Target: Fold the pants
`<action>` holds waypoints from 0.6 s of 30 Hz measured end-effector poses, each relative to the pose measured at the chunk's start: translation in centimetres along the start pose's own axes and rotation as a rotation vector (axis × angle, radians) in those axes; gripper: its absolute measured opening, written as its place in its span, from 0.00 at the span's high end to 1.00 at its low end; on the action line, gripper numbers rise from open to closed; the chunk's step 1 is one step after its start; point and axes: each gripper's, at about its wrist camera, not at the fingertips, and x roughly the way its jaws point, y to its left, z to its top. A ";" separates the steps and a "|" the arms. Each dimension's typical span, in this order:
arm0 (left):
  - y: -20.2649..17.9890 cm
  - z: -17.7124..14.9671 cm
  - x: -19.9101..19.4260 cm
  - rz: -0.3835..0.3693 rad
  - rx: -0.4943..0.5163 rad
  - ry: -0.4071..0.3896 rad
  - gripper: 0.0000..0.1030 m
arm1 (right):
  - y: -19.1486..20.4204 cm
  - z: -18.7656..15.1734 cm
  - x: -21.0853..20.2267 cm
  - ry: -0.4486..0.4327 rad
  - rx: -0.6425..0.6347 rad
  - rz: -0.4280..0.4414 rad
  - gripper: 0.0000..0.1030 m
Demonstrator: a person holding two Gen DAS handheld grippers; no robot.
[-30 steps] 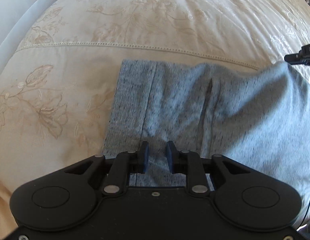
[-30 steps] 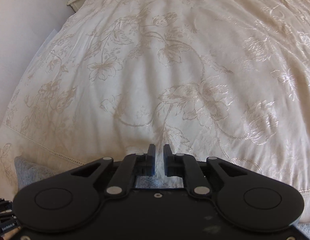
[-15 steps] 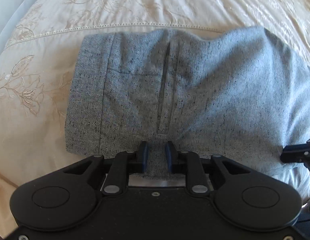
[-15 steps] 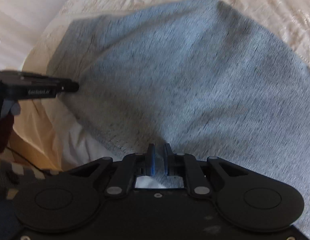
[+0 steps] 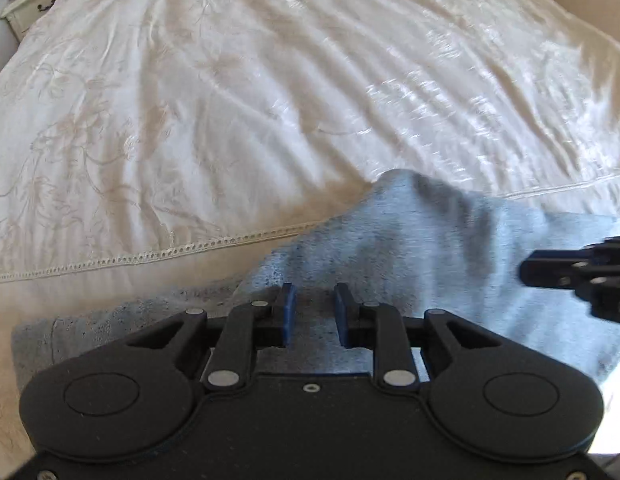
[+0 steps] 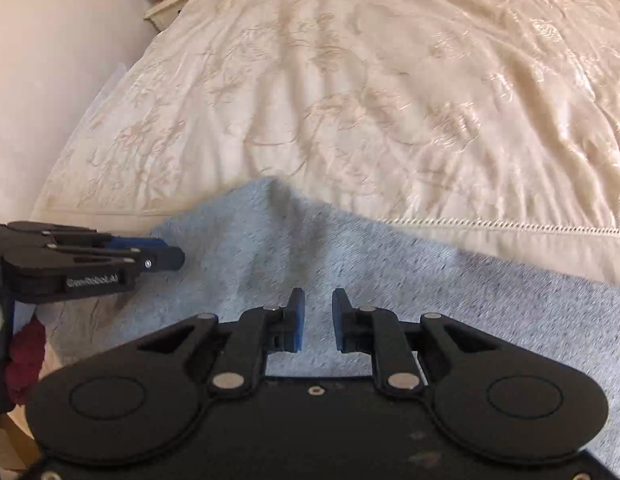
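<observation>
- Two changes stand out: the pants (image 5: pixel 410 240) have been swung over and laid down, and the right tongs (image 6: pixel 318 320) have begun to let go.
- Half a second ago the grey cloth filled both views, lifted and stretched. Now it lies on the bed (image 5: pixel 229 80), mostly on the near side of the lace trim (image 5: pixel 169 254), with one raised hump poking past the trim.
- Right tongs: the jaws have just been opening. The blue pads stand apart, with cloth below the gap and no sign that they press it, so I read them as released.
- Left tongs (image 5: pixel 314 312): the gap is the same as before and grey cloth runs up between the pads. They look clamped on a thick part of the pants near the trim, though the shadow there makes this less than certain.
- Both tongs sit close together on the near side of the trim, each visible at the edge of the other's view.
- For the task, this looks like one fold being set down. The hump suggests the layer has not settled flat, so the left side probably still has to release and the cloth needs smoothing.
</observation>
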 end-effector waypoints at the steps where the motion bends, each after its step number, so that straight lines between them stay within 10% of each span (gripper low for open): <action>1: 0.8 0.1 1.0 0.020 -0.036 0.010 0.68 | -0.7 0.6 0.4 -0.004 0.011 -0.012 0.82; 6: 4.7 0.5 -0.2 -0.064 -0.280 -0.026 0.75 | -1.1 1.3 0.8 0.004 0.023 -0.005 0.82; 13: 9.4 -3.0 -3.2 0.080 -0.333 -0.088 0.75 | 2.5 1.3 1.2 0.010 -0.068 0.066 0.81; 18: 11.7 -5.1 -2.3 0.046 -0.384 -0.078 0.80 | 5.1 3.2 2.4 0.017 -0.131 0.114 0.81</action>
